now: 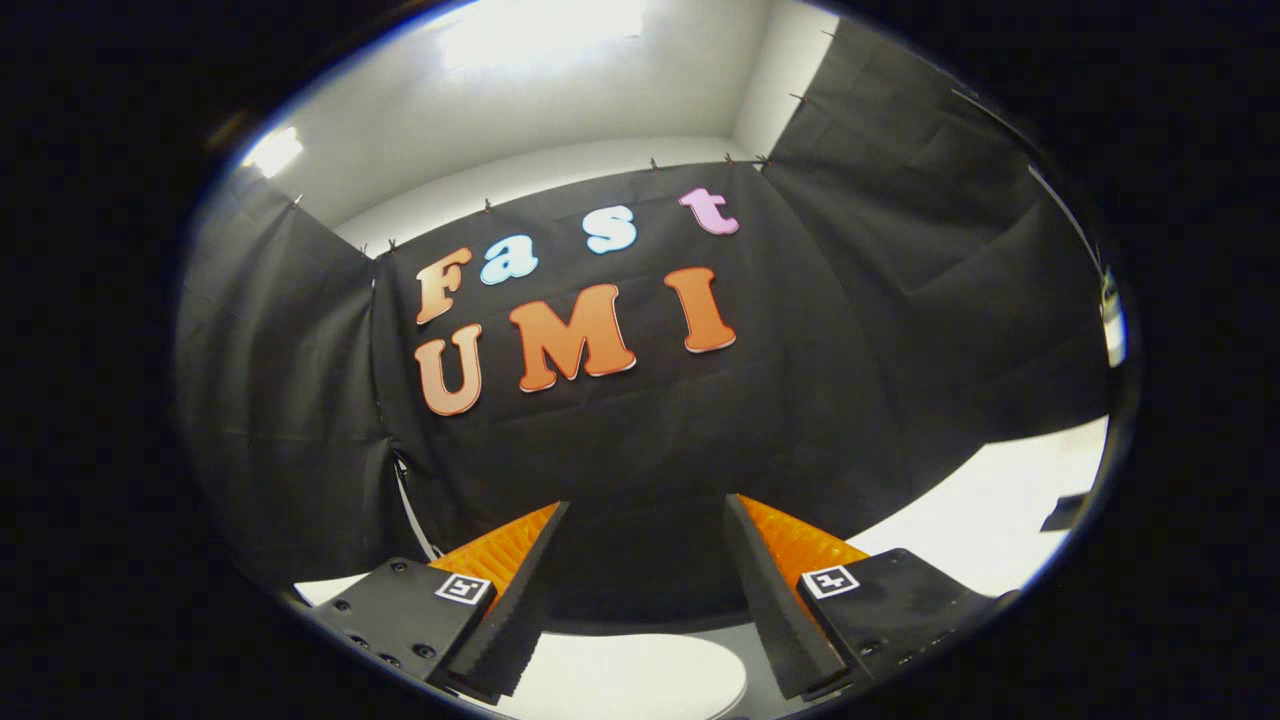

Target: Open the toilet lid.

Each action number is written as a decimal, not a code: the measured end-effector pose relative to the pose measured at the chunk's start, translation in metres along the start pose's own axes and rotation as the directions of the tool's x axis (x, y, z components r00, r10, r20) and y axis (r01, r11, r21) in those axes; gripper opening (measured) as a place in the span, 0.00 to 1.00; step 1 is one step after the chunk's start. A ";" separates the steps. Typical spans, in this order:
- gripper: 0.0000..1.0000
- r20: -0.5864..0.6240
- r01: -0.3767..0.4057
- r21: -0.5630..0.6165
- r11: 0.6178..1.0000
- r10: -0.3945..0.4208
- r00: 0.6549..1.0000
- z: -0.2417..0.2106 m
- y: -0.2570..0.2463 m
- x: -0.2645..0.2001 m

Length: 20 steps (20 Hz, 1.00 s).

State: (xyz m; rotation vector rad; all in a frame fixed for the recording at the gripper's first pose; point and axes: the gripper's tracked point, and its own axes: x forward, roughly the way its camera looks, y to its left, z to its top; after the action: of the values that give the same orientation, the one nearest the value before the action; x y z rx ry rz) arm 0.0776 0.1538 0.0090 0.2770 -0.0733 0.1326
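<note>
Bright ceiling glare overhead, dim black cloth, strong fisheye bending, sharp focus

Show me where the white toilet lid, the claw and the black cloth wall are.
White toilet lid (640, 680): gripper view, its rounded top between the fingers.
Claw (645, 512): gripper view, open gap midway between fingertips.
Black cloth wall (900, 330): gripper view, bare fold.

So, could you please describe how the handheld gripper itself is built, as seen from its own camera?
The two-finger gripper has two long wedge-shaped fingers with ribbed, serrated inner faces. Each is mounted on a black block fastened with small screws, and each block carries a small square black-and-white marker tag.
</note>
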 end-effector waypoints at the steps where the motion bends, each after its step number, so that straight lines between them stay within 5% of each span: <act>1: 0.97 -0.028 0.013 0.036 0.999 -0.012 1.000 -0.024 -0.004 -0.002; 10: 0.98 -0.295 0.255 0.271 0.928 -0.173 0.940 -0.180 -0.085 -0.076; 12: 0.98 -0.247 0.334 0.292 0.896 -0.266 0.932 -0.195 -0.112 -0.073; 15: 0.98 -0.363 0.435 0.306 0.847 -0.319 0.876 -0.256 -0.126 -0.083; 20: 0.99 -0.533 0.494 0.302 0.816 -0.285 0.797 -0.302 -0.111 -0.106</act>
State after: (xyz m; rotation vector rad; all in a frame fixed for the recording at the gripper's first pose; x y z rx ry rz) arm 0.0045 0.1190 -0.3199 0.6916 0.5086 -0.2202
